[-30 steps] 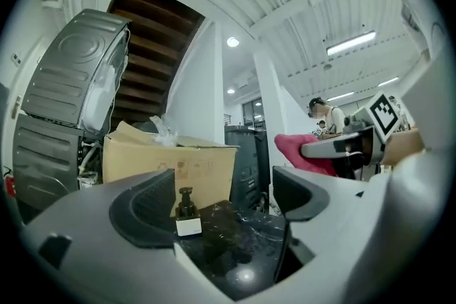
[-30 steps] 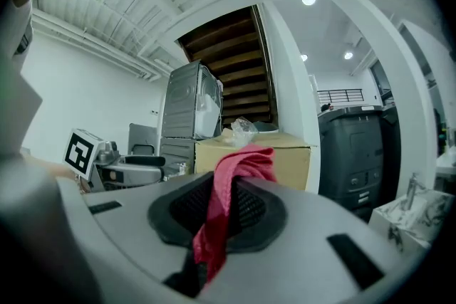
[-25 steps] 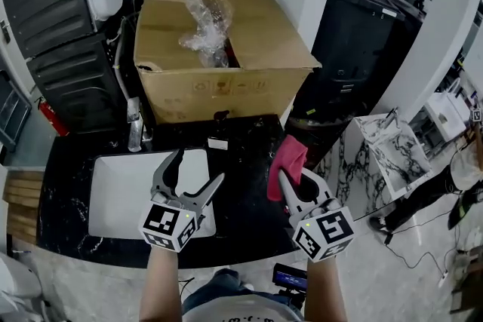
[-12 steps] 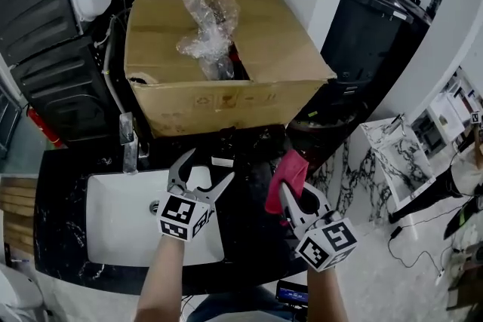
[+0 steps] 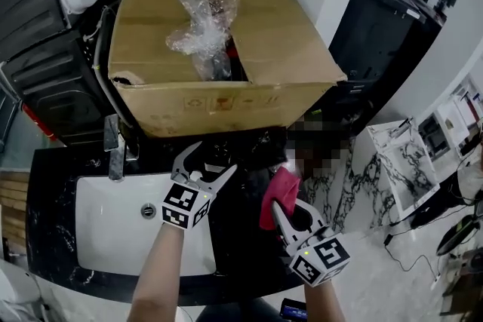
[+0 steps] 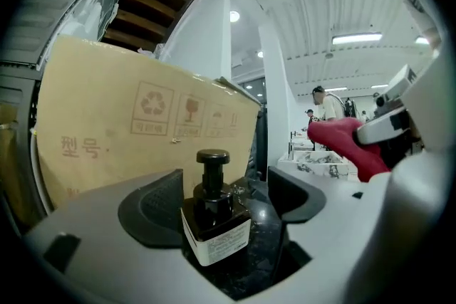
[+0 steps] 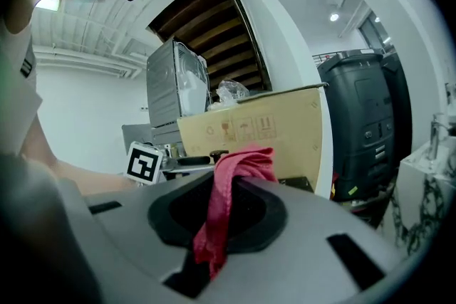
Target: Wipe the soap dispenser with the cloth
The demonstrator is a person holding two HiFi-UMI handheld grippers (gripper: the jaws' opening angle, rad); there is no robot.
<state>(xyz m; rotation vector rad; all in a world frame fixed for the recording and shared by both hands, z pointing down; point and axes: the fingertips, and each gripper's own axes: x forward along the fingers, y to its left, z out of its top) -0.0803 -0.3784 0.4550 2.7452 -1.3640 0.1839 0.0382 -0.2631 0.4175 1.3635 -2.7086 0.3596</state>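
Observation:
A dark soap dispenser (image 6: 212, 213) with a pump top and a white label stands on the black counter (image 5: 53, 185), just in front of the cardboard box. My left gripper (image 6: 221, 210) is open, and the bottle sits between its two jaws with gaps on both sides. From the head view the left gripper (image 5: 208, 161) reaches to the foot of the box, and the bottle is hard to pick out against the dark counter. My right gripper (image 5: 284, 206) is shut on a red cloth (image 5: 278, 192), which hangs out of the jaws (image 7: 226, 206) just right of the left gripper.
A big cardboard box (image 5: 226, 98) with crumpled plastic wrap (image 5: 198, 19) stands close behind the dispenser. A white sink (image 5: 106, 237) with a metal faucet (image 5: 113, 147) lies to the left. The counter ends at the right, above a marble-patterned stand (image 5: 400, 162).
Both grippers have moved forward toward the box. The left gripper has come up around the dispenser. The right gripper still holds the red cloth.

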